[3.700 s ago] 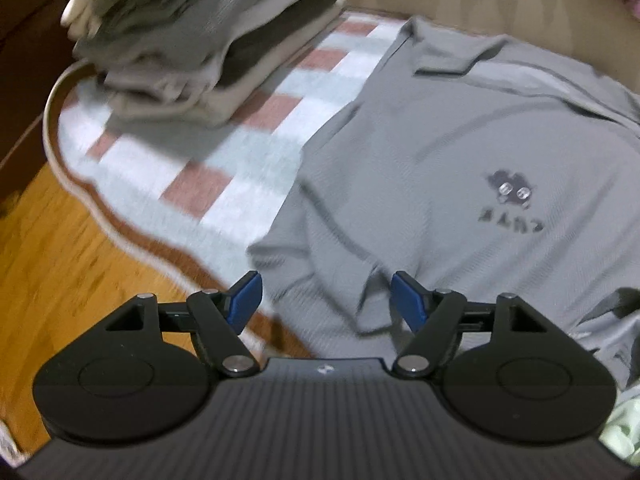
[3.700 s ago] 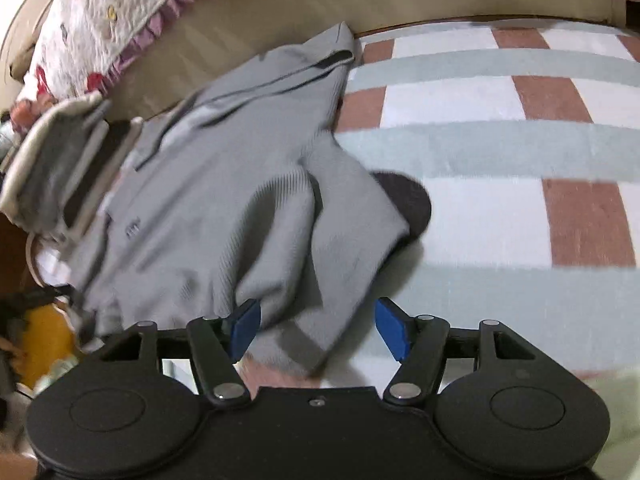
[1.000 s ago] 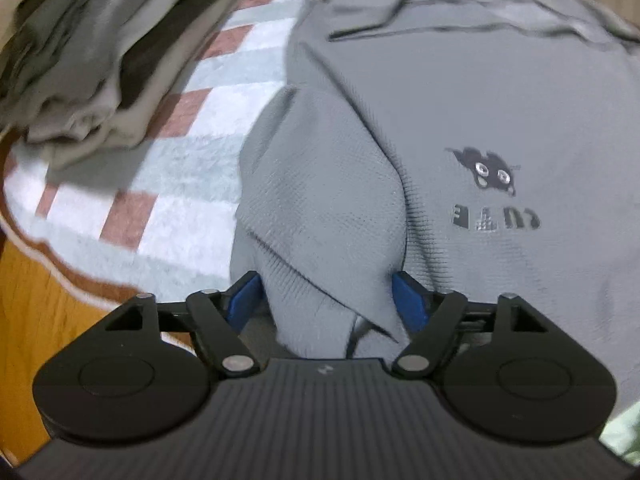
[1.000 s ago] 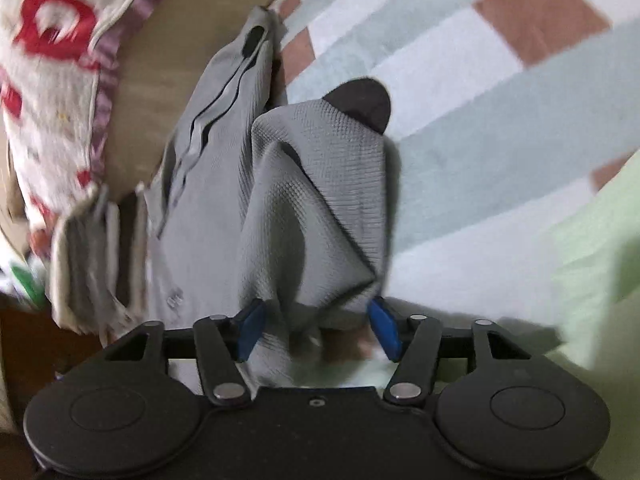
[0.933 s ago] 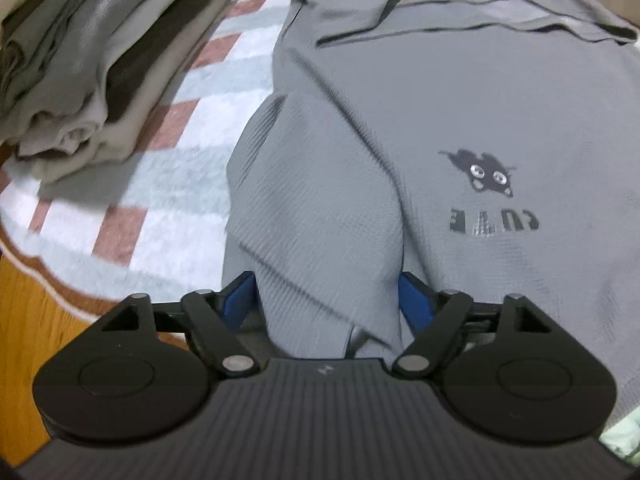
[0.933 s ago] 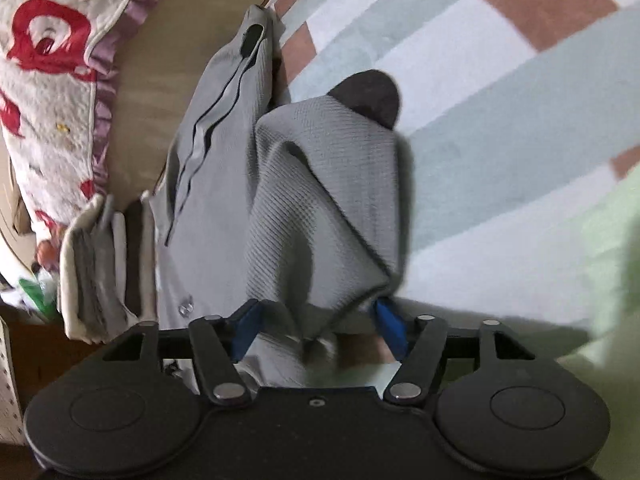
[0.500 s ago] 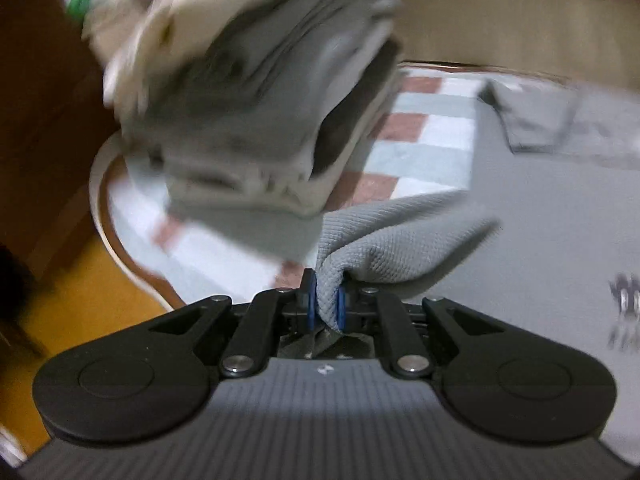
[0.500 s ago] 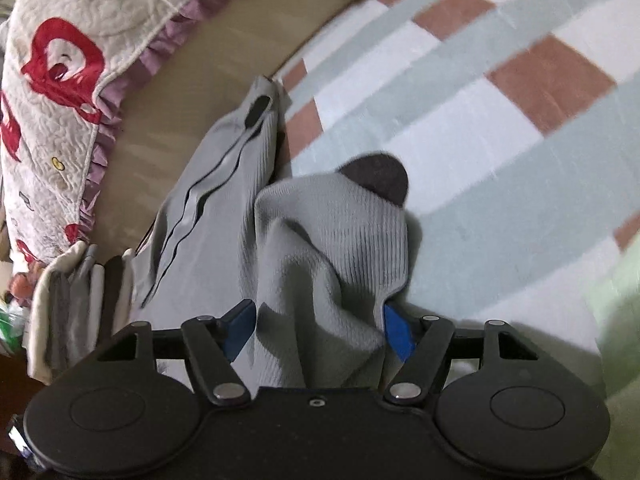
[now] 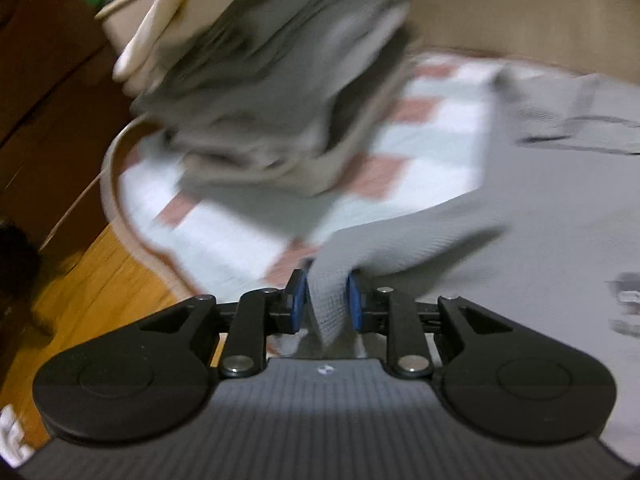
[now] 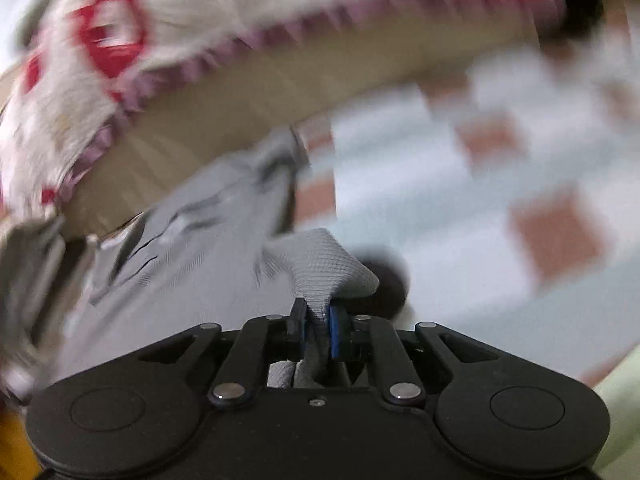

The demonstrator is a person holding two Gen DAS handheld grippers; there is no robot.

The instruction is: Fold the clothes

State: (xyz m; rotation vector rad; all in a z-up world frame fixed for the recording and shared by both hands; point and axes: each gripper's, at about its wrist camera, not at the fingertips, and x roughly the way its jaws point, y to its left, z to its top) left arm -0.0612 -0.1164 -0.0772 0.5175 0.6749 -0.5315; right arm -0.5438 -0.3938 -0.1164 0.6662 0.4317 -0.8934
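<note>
The grey waffle-knit shirt [image 9: 540, 216] lies spread on the checked white, green and brown blanket [image 9: 432, 120], right of a stack of folded grey and cream clothes [image 9: 272, 92]. The left claw [image 9: 326, 304] and right claw [image 10: 316, 330] each pinch a bunched edge of it, judged ready for folding the near part over.

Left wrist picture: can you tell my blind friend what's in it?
The left claw is pinching a corner of a grey waffle-knit shirt lying on a checked blanket. Behind sits a blurry stack of folded clothes.
</note>
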